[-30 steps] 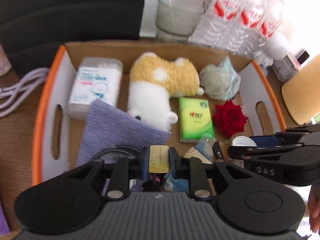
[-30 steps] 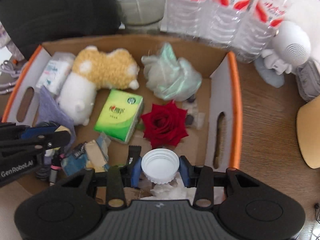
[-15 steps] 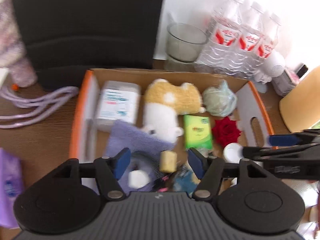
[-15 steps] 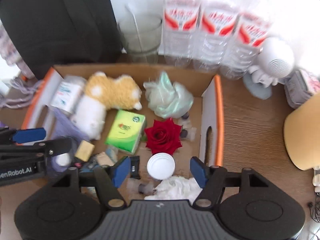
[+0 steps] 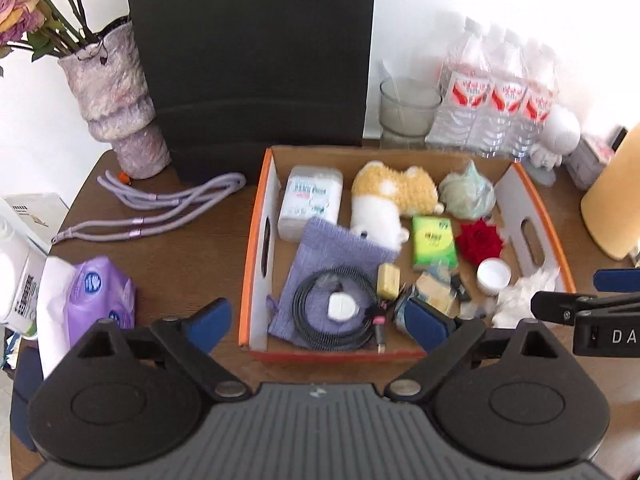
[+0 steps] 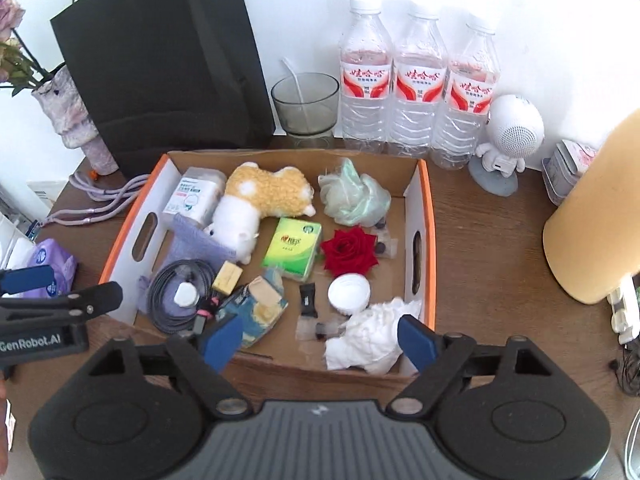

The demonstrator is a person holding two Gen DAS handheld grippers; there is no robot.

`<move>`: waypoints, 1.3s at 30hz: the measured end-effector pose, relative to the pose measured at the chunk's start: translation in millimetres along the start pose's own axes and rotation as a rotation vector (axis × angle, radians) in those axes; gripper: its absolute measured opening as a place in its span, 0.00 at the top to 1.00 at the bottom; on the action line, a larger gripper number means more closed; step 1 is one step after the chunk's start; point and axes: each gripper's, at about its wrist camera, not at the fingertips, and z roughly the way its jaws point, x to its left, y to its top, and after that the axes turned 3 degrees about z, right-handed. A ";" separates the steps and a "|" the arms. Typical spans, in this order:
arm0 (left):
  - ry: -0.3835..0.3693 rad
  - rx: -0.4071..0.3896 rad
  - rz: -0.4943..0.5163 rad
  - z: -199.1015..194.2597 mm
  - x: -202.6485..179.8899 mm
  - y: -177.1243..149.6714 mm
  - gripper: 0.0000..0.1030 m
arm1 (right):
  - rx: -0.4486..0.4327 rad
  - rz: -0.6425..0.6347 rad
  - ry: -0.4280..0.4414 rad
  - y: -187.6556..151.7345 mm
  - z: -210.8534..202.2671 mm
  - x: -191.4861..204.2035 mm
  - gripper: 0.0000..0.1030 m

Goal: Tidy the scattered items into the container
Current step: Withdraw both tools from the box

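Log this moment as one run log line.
left gripper: open, empty | right gripper: open, empty | yellow block, white cap: in cardboard box

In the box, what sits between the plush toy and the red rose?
The green tissue pack lies between the plush toy and the rose, touching or nearly touching both. The right wrist view shows it best.

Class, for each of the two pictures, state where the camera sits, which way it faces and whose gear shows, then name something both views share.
Left wrist: sits behind the open left hand-held gripper, facing forward and down at the cardboard box; the right hand-held gripper pokes in from the right.
Right wrist: sits behind the open right hand-held gripper, facing the box; the left one enters at left.
Shared: the red rose.
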 end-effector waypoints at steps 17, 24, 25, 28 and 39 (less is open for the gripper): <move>-0.041 -0.520 -0.033 -14.7 -3.4 -45.1 0.04 | -0.679 -0.062 -0.048 -64.8 -8.8 5.3 0.18; 0.019 -0.539 0.028 -44.1 -6.7 -124.0 0.04 | -0.615 -0.001 -0.042 -132.7 -32.8 8.0 0.17; 0.023 -0.543 0.028 -52.5 -6.2 -144.1 0.04 | -0.618 -0.013 -0.031 -154.3 -38.3 9.3 0.16; -0.011 -0.605 -0.009 -86.0 0.9 -218.6 0.00 | -0.647 -0.039 0.006 -226.1 -56.6 11.6 0.13; 0.005 -0.634 0.025 -134.3 -10.4 -380.8 0.00 | -0.606 -0.058 0.033 -408.1 -79.2 28.1 0.09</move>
